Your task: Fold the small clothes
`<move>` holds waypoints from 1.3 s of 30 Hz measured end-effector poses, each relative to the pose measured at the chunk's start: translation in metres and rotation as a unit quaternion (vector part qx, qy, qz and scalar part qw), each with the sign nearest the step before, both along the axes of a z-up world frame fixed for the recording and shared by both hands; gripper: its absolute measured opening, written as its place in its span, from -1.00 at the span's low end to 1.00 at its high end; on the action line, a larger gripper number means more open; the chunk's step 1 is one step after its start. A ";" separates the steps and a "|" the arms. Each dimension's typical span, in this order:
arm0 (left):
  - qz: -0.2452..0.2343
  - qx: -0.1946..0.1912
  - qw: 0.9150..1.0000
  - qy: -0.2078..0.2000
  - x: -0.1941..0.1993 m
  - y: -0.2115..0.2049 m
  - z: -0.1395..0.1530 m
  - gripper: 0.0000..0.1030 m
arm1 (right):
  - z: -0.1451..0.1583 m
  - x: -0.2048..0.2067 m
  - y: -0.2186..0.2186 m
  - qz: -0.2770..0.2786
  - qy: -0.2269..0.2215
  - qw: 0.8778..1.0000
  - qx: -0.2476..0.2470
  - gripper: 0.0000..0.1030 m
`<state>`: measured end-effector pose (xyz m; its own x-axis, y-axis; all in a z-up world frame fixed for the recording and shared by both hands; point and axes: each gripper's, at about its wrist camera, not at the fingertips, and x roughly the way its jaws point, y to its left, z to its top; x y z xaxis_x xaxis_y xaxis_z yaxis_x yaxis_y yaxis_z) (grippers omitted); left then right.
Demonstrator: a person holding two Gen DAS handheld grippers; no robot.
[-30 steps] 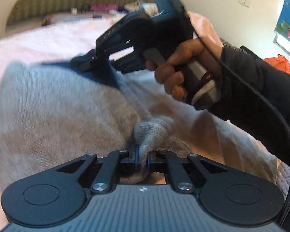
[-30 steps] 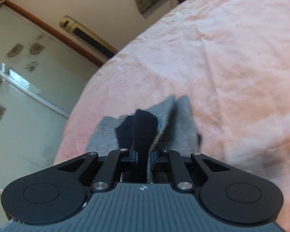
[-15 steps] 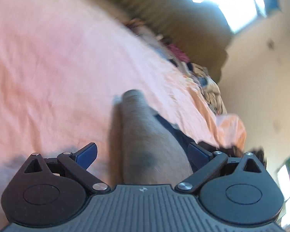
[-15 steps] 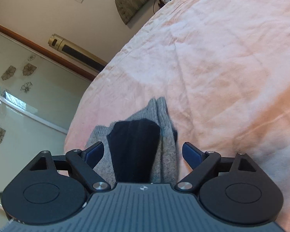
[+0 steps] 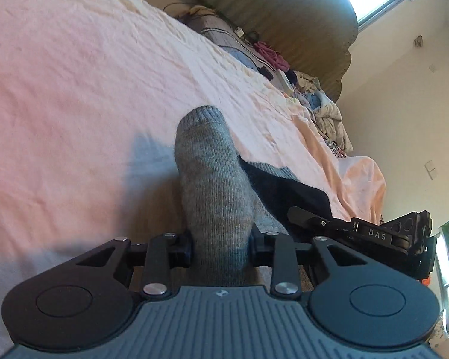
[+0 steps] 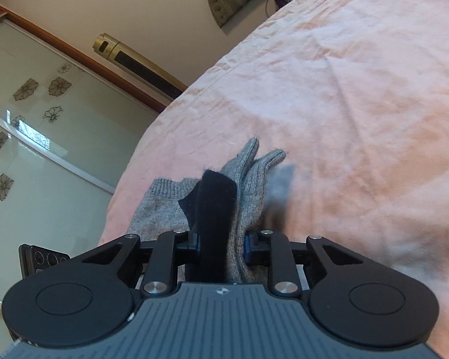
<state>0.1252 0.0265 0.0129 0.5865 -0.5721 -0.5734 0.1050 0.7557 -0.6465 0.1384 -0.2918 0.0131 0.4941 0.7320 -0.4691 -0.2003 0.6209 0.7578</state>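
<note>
Sock: a grey knitted sock (image 5: 215, 197) with a dark navy part (image 6: 215, 209) lies on the bed; it is the small garment of the task. One end of it sits between the fingers of each gripper, and the middle rests on the sheet ahead of them.
Bed sheet: a pink wrinkled sheet (image 5: 74, 89) is under the sock and fills the space in front of both grippers.
Headboard: a dark padded headboard (image 5: 284, 15) stands far ahead of the left gripper, with a pile of mixed clothes (image 5: 323, 101) below it.
Left gripper: the left gripper (image 5: 221, 243) has just been closing, and its pads now press on the grey rounded end of the sock, so it grasps it.
Right gripper: the right gripper (image 6: 221, 245) has just been closing too, and it clamps the navy part together with grey layers. In the left wrist view its body (image 5: 374, 236) shows close at the right side.
</note>
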 end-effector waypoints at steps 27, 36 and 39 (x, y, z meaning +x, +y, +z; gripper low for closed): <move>-0.042 -0.003 0.998 0.047 -0.101 0.041 -0.020 -0.73 | -0.001 -0.133 0.036 0.094 -0.012 0.992 -0.082 -0.56; -0.053 0.118 0.990 -0.064 -0.142 0.036 0.015 0.10 | 0.020 -0.113 0.006 0.024 -0.036 0.998 -0.051 0.43; -0.055 0.160 0.972 -0.166 -0.154 0.017 0.038 0.75 | 0.039 -0.081 0.007 -0.004 -0.051 0.998 -0.044 0.44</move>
<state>-0.0284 0.0432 0.0512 0.7149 -0.4657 -0.5215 0.3593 0.8846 -0.2974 0.0574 -0.2844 0.0524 0.5479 0.6864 -0.4782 -0.2682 0.6856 0.6768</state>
